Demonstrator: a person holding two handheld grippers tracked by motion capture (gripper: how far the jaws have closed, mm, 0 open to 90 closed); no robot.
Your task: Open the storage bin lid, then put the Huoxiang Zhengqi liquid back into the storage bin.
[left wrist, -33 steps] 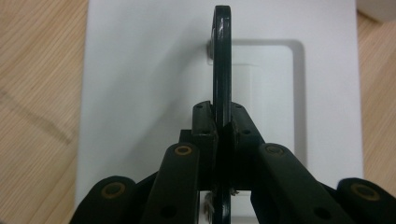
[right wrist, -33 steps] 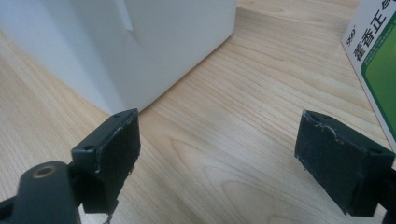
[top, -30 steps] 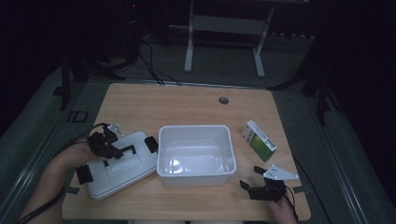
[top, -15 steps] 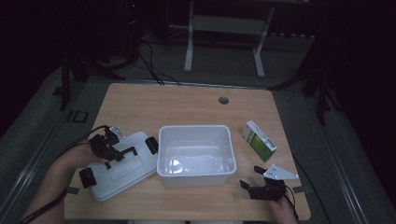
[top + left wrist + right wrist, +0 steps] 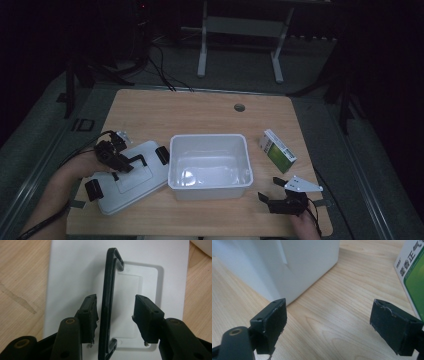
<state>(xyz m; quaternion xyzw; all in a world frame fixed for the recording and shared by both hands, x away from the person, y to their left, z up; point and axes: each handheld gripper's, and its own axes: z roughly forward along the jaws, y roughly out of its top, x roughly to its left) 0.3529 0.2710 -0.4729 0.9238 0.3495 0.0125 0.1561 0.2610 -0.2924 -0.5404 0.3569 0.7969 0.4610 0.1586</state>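
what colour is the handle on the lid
Black, on a white lid; the handle shows best in the left gripper view.

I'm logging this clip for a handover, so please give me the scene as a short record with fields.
surface: wooden table
centre: empty white tub, upright
left of tub: white lid lying flat, black handle on top
left claw: jaws have just been opening, handle between them, pads apart from it
right claw: open, nothing between the jaws, near the tub's corner
right of tub: green and white box, lying on the table
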